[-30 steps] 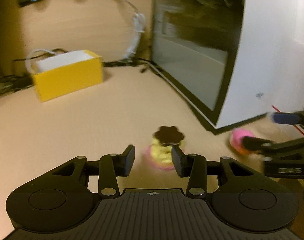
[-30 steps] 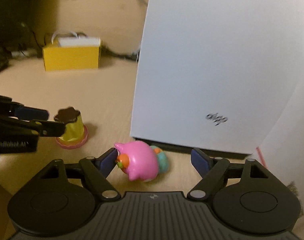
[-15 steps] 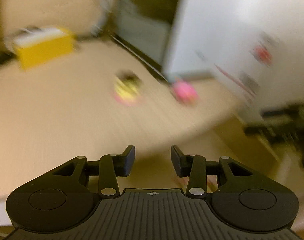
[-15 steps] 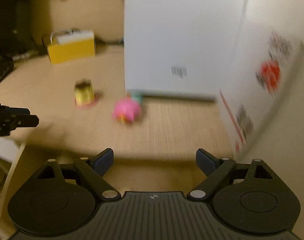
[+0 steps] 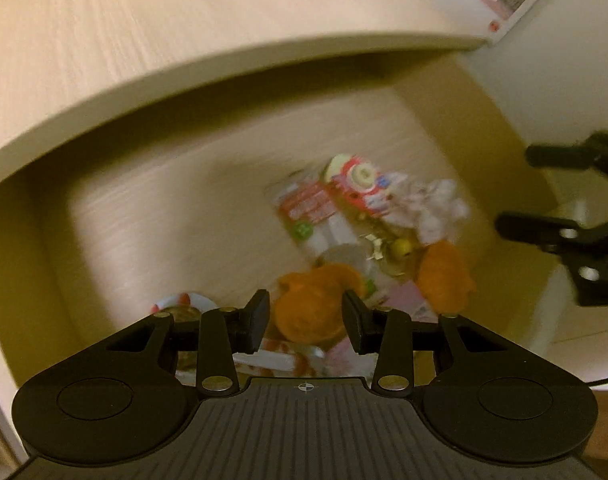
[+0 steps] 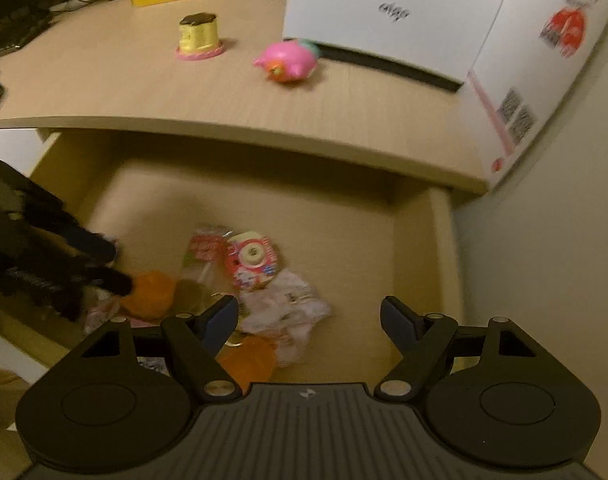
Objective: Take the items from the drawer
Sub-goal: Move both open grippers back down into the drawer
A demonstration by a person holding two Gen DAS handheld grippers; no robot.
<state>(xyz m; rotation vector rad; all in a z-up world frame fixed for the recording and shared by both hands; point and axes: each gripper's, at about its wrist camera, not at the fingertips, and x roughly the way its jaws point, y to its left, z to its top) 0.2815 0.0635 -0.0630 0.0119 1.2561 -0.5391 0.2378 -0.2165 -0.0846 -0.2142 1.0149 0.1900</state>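
Both grippers now over the open pale-wood drawer point(image 6: 440, 240), away from the desktop toys: left gripper point(image 5: 306, 316) spread above an orange plush toy point(image 5: 310, 312), right gripper point(image 6: 309, 320) closing, empty; retrieval resumes.

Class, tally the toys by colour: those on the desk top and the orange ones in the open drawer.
Pink toy: 1
Yellow toy: 1
Orange toys: 2
Total: 4
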